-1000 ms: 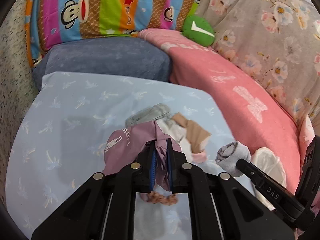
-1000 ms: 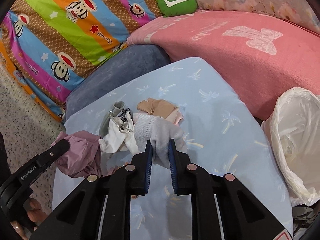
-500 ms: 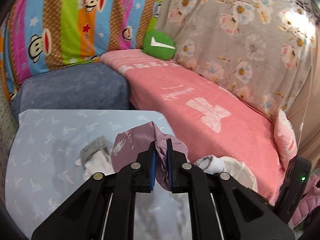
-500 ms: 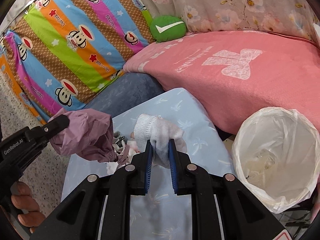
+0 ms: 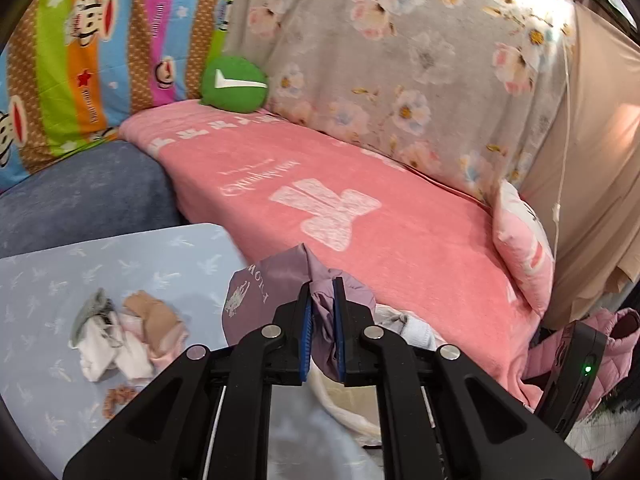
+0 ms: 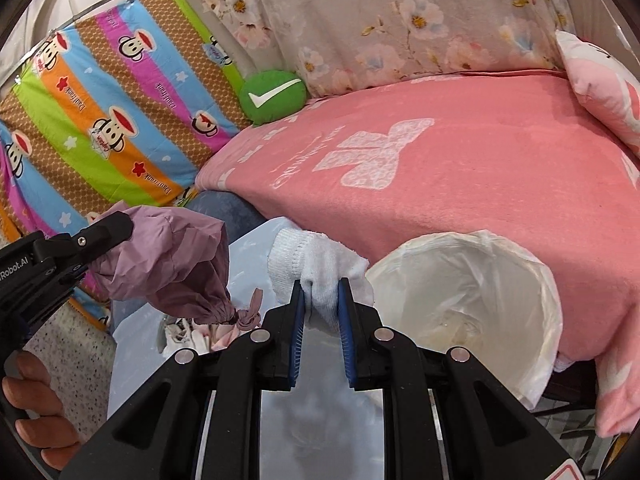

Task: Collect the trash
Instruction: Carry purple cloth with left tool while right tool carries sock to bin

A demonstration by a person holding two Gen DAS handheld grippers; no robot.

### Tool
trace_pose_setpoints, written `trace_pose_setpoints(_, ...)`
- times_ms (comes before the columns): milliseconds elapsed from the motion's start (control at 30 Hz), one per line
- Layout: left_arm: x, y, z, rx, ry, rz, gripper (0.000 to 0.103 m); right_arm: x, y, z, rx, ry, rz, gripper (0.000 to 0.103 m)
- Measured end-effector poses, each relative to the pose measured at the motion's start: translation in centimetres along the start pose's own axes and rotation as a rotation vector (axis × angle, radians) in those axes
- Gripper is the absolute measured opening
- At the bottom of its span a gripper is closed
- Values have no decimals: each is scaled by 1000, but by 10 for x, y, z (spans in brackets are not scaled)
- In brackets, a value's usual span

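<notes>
Nearest in the right wrist view, the right gripper (image 6: 321,303) has its fingers clamped on a white knit sock (image 6: 316,264), pinched across the bunched middle with the ribbed cuff standing free above. It appears light and limp; it should drop cleanly once let go, though loose knit may catch on the ribbed pads.

The left gripper (image 5: 321,307) is closed tight on a mauve cloth pouch (image 5: 272,284), its thin fabric squeezed to a fold between the fingers. From the right wrist view the pouch (image 6: 168,264) hangs as a soft sack, knotted at its lower end (contents, if any, cannot be told). It looks slick and light; the present hold on gathered fabric seems sound.

Just beyond the sock stands the bin with a white liner (image 6: 472,300), mouth open.

Farther left, on the blue-clothed desk (image 5: 132,264), a small heap of soft scraps (image 5: 124,328) remains, best taken by a raised fold.

Behind lies the pink blanket (image 5: 360,184).
</notes>
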State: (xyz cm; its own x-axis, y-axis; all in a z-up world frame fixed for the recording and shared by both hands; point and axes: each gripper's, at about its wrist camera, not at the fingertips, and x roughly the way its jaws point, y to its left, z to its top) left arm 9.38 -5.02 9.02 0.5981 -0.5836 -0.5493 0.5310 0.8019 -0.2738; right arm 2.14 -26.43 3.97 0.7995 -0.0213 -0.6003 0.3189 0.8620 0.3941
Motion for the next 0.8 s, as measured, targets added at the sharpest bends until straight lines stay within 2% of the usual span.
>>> trace_pose_setpoints(200,21,-40,-6,32,38,-74,10,-13,-47,2,47,-18,-61,16)
trace_pose_setpoints(333,42,-62,-13,44,98,-110,10,-20,-71,1,72,-26,-89,16)
trace_pose_setpoints(600,59,-85,-27,90,143,-119,13,-24,-95,-4,97,-21,-115,16)
trace_pose_setpoints(633,62,-88,-28,89,151,-110,17,-24,-96,-4,99,-21,-117,16)
trace_pose_setpoints(667,64,-89,-28,87,158,-105,31,-24,-96,-4,99,-22,-116,16)
trace_pose_setpoints(700,66,-90,-27,84,160,-105,50,-24,-97,-5,98,-21,-116,16)
trace_pose_setpoints(767,62,-92,-28,84,128,-84,68,-24,-97,-6,99,-21,-118,16)
trace_pose_setpoints(800,59,-93,-27,96,107,-72,72,-24,-97,-6,100,-21,-118,16)
